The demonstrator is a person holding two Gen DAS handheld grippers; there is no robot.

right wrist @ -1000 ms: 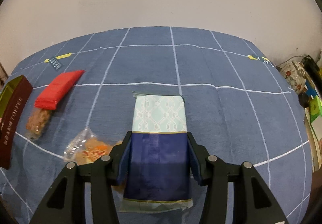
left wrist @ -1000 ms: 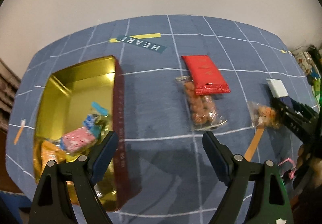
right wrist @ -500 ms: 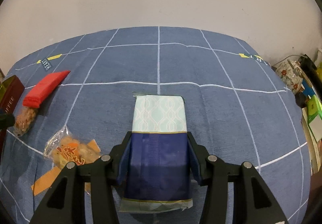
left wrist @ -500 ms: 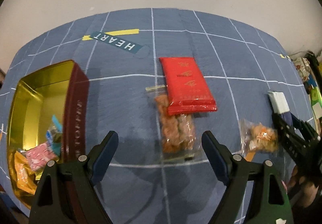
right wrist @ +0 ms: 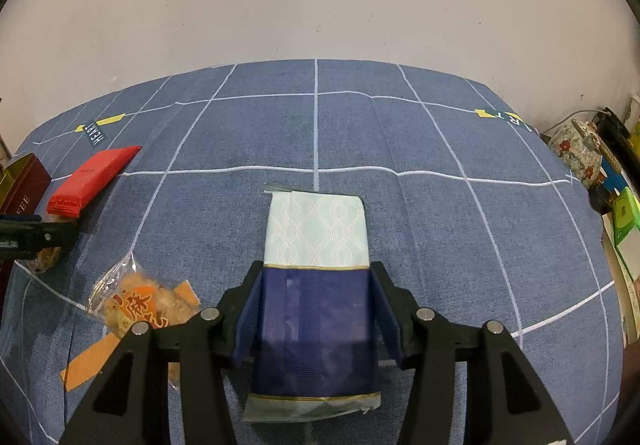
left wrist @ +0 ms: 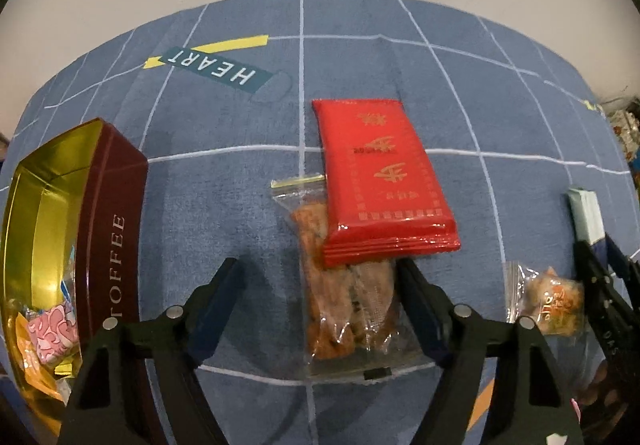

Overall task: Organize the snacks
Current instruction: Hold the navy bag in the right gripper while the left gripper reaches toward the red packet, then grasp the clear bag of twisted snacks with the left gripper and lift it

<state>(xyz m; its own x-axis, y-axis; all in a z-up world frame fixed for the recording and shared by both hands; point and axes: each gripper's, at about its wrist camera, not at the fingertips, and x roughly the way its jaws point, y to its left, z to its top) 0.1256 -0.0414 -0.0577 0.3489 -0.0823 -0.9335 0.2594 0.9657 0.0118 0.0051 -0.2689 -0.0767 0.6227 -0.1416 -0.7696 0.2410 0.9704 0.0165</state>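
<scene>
**Over the clear snack bag, left gripper spread wide**

Above the blue grid cloth (left wrist: 224,205), the left gripper (left wrist: 318,281) hangs with its jaws wide apart, one finger on each side of the clear bag of brown snacks (left wrist: 344,309). A second ago those fingers framed the edge of the toffee tin (left wrist: 116,245); since then the gripper has travelled rightward, so the tin now sits at the far left and the bag lies between the fingertips, the right one just beside it. The red packet (left wrist: 380,181) lies across the bag's upper half, overlapping it. Wrapped candies rest in the tin's gold interior.

The right gripper (right wrist: 316,301) remains clamped on the navy and pale-green packet (right wrist: 316,245), the grip unchanged across the frames. Just left of it lies the small orange-printed snack bag (right wrist: 140,305), on an orange strip (right wrist: 88,361). In the right view this bag has drifted closer to the fingers than before.
</scene>
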